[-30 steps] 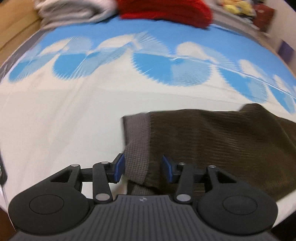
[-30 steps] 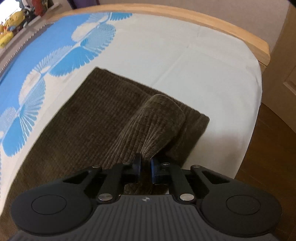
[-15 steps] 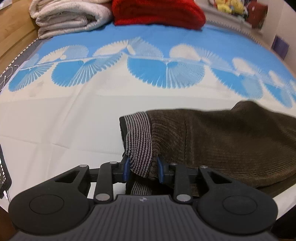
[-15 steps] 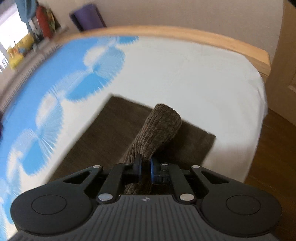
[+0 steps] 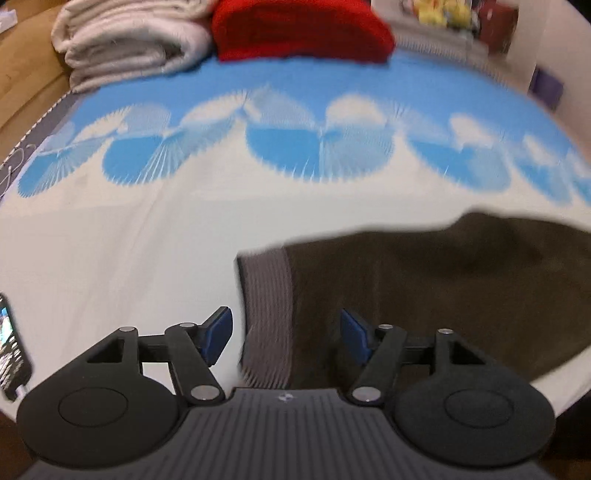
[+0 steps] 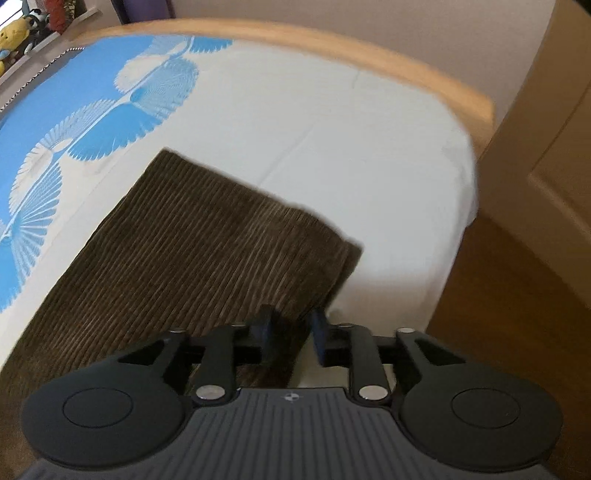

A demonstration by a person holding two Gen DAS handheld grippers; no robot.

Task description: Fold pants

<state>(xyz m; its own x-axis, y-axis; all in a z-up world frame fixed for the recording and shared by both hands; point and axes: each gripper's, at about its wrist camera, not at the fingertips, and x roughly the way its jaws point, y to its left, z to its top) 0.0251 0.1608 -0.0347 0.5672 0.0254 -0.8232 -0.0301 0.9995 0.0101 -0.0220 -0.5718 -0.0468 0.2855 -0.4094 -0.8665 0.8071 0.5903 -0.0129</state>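
Note:
The dark brown corduroy pants (image 5: 436, 291) lie flat on the bed, with a grey striped waistband (image 5: 264, 306) at their left end. My left gripper (image 5: 286, 334) is open, its blue pads on either side of the waistband, which lies loose between them. In the right wrist view the pants (image 6: 192, 251) lie flat as a folded rectangle. My right gripper (image 6: 290, 338) is open by a narrow gap over the near corner of the pants, gripping nothing.
The bed sheet (image 5: 129, 258) is white with a blue fan print. Folded grey-white blankets (image 5: 125, 44) and a red one (image 5: 299, 29) are stacked at the far end. A phone (image 5: 11, 350) lies at the left. A wooden bed frame (image 6: 369, 51) and wooden floor (image 6: 498, 332) lie to the right.
Both grippers have opened and let go of the pants. The raised fold that the right gripper held now lies flat. The waistband has dropped from the left gripper.

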